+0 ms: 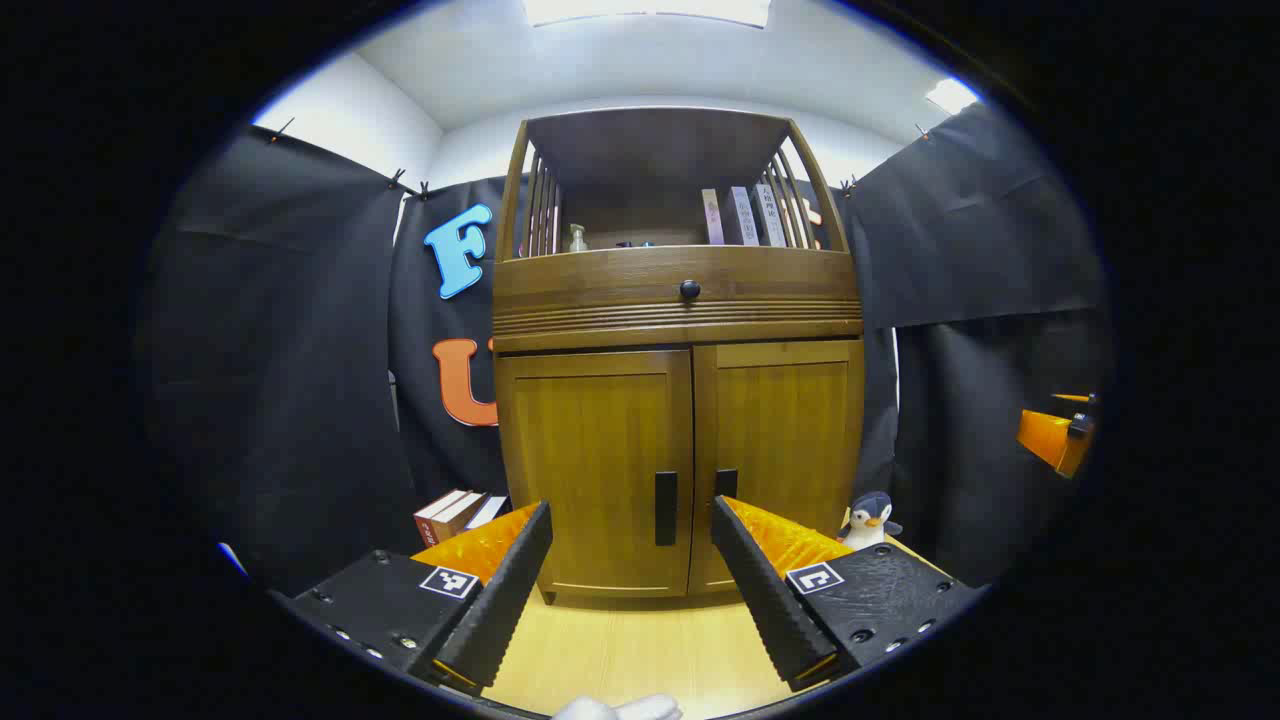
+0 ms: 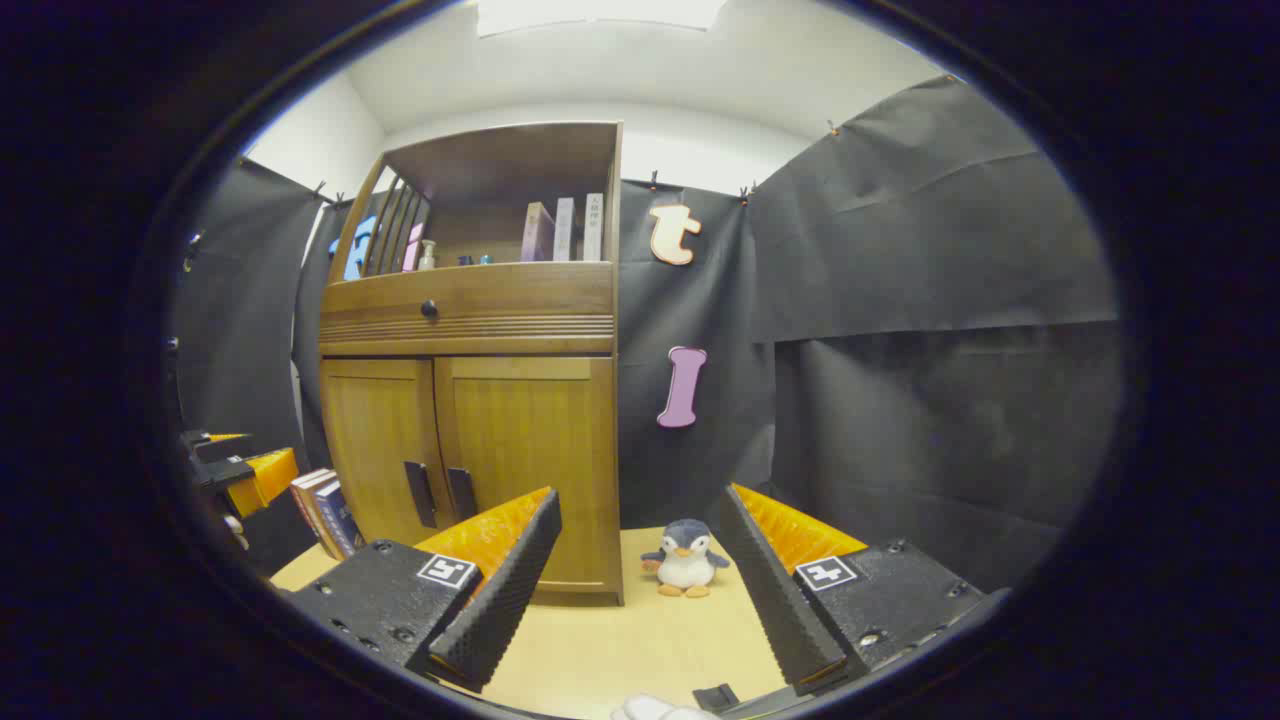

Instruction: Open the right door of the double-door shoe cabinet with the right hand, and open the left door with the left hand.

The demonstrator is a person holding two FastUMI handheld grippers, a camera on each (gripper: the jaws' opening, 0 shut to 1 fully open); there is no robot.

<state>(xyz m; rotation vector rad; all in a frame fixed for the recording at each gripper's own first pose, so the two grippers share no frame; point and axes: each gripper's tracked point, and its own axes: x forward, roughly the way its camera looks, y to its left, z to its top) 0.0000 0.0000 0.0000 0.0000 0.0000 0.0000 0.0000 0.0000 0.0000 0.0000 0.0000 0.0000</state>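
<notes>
- Left gripper [image 1: 632, 520]: fingers wide apart, holding nothing, facing the shoe cabinet [image 1: 678, 350] straight on
- Left door [image 1: 597, 470] & right door [image 1: 780, 450] both shut, dark handles side by side at the centre seam
- Right gripper [image 2: 640, 515]: fingers spread, nothing between them, aimed right of the cabinet; toy penguin [image 2: 686, 558] on the floor between its fingers, farther off
- Books [image 1: 455, 512] lean on the floor left of the cabinet
- Shelf up top w/ books & a bottle

cabinet [image 1: 678, 330] 1 | doors 2 | door handles 2 | toy penguin [image 2: 686, 558] 1
</notes>
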